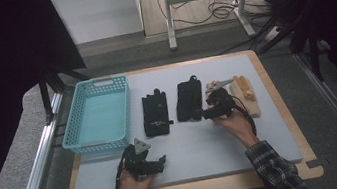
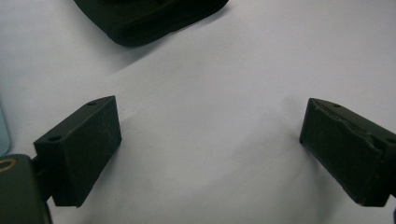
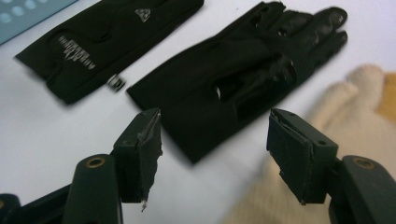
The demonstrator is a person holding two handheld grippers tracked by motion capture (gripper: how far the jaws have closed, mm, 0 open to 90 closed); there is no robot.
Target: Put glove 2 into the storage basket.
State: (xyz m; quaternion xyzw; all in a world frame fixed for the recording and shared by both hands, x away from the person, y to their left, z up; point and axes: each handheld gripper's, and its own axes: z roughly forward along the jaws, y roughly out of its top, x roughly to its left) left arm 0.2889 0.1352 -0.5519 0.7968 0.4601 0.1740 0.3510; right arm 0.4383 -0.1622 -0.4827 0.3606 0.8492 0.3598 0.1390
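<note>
right gripper (image 1: 210, 114): jaws spread wide, nothing between them. Sits at the right side of the mat, low over the cuff end of the nearer black glove; its jaw tips look just short of the fabric in the right gripper view, contact not certain.
right hand (image 1: 233, 121): wraps the gripper from below, plaid sleeve (image 1: 274, 169) behind it.
black glove, right one (image 3: 243, 74): flat on the mat, fingers pointing away from the person, cuff toward the open jaws. Glossy patches on palm and fingertips.
black glove, left one (image 3: 100, 39): flat, beside the first, apart from it. White print on the back, small tab at the cuff. Lies between the basket and the other black glove.
cream gloves (image 1: 247, 94): right of the right gripper, near the mat's right edge, orange fingertips on one. In the right gripper view the cream knit is blurred just under the right-hand jaw.
left gripper (image 1: 159, 162): jaws also spread, empty. Low over bare mat at the near-left, well apart from both black gloves; grey three-cornered plate on top.
left hand (image 1: 134, 180): holding it from the near table edge.
basket (image 1: 74, 134): turquoise, perforated walls, far-left on the mat.
mat (image 1: 189, 147): pale grey sheet on a wooden table (image 1: 278, 96).
</note>
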